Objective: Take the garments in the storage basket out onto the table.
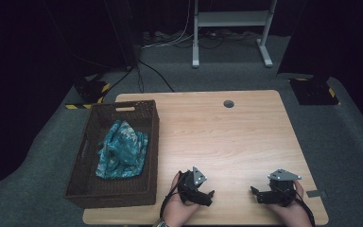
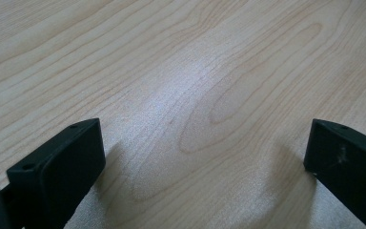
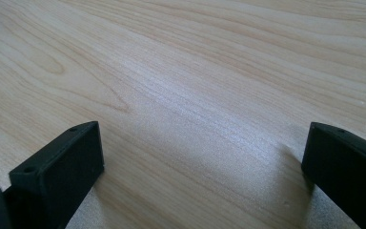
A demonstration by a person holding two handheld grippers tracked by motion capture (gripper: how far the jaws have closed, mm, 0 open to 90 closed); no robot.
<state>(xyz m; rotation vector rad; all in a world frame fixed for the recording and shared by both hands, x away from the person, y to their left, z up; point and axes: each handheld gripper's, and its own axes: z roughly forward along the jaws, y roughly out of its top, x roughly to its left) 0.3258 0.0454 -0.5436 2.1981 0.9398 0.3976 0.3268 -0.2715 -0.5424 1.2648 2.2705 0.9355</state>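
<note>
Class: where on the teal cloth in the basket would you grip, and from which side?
Grip the teal cloth at its raised, bunched peak toward the far end, coming from above: the wicker basket walls block side approaches. The open left gripper is nearer.

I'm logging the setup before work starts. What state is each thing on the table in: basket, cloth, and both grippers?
Wicker basket: upright at the table's left side, holding the cloth.
Teal cloth: crumpled in a heap inside the basket, not folded.
Left gripper: jaws wide open, nothing between them, low over bare wood.
Right gripper: jaws wide open, nothing between them, low over bare wood.
Table: bare wood right of the basket.
</note>
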